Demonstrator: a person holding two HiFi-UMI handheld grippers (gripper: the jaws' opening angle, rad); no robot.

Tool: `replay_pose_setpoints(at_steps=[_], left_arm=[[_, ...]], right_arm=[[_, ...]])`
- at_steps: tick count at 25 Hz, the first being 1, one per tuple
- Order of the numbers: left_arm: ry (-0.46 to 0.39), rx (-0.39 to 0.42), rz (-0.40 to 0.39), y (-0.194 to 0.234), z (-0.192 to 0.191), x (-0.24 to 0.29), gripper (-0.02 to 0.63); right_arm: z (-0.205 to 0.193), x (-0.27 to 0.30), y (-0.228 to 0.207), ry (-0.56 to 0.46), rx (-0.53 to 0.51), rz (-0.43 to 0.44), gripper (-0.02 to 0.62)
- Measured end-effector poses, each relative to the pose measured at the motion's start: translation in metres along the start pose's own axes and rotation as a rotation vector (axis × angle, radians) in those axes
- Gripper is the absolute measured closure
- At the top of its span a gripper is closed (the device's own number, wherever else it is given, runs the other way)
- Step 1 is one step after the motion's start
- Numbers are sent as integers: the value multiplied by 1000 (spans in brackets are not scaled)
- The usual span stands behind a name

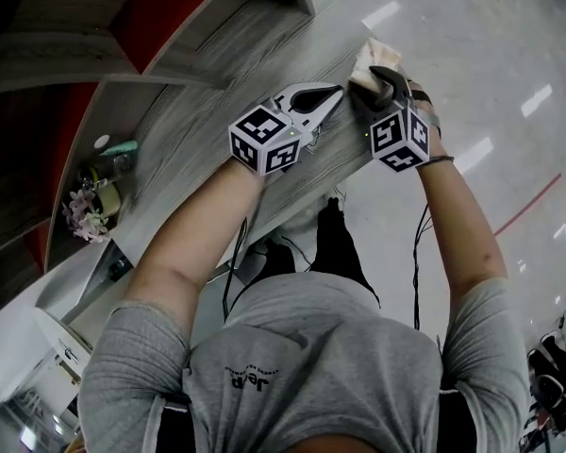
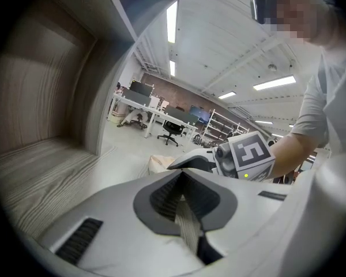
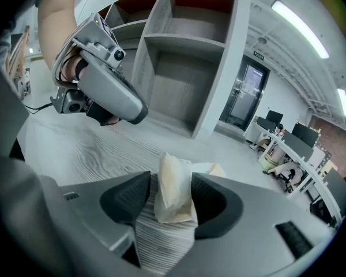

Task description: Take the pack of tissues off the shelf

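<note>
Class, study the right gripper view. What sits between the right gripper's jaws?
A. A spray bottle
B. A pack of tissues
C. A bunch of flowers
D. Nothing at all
B: the pack of tissues rests on the wood-grain surface between the jaws of the right gripper, with a gap showing beside the left pad.
</note>
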State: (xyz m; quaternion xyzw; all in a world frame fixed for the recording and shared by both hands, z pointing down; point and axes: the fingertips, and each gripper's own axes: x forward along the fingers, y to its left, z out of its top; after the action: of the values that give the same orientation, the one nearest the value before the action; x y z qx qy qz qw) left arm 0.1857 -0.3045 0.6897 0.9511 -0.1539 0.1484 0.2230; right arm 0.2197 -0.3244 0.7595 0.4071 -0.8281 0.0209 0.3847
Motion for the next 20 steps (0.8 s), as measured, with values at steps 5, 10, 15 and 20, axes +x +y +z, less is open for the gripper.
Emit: replay_pose_setpoints(at_steps=[5,10,15,20], left_arm=[[-27,7,11,-5,13,-22,595],[-60,38,25,-16,40,-46,595],[-122,98,32,-35,91,-74,595],[-171,160,45,-64,141,-107,595]], right_arm=[[28,-19,-3,-53,23,1,334],[68,-57,-14,-121,99,-20,333],[113,-107,-35,-203,190,-48,340],[155,-169,-54,-287,292,-66,385]])
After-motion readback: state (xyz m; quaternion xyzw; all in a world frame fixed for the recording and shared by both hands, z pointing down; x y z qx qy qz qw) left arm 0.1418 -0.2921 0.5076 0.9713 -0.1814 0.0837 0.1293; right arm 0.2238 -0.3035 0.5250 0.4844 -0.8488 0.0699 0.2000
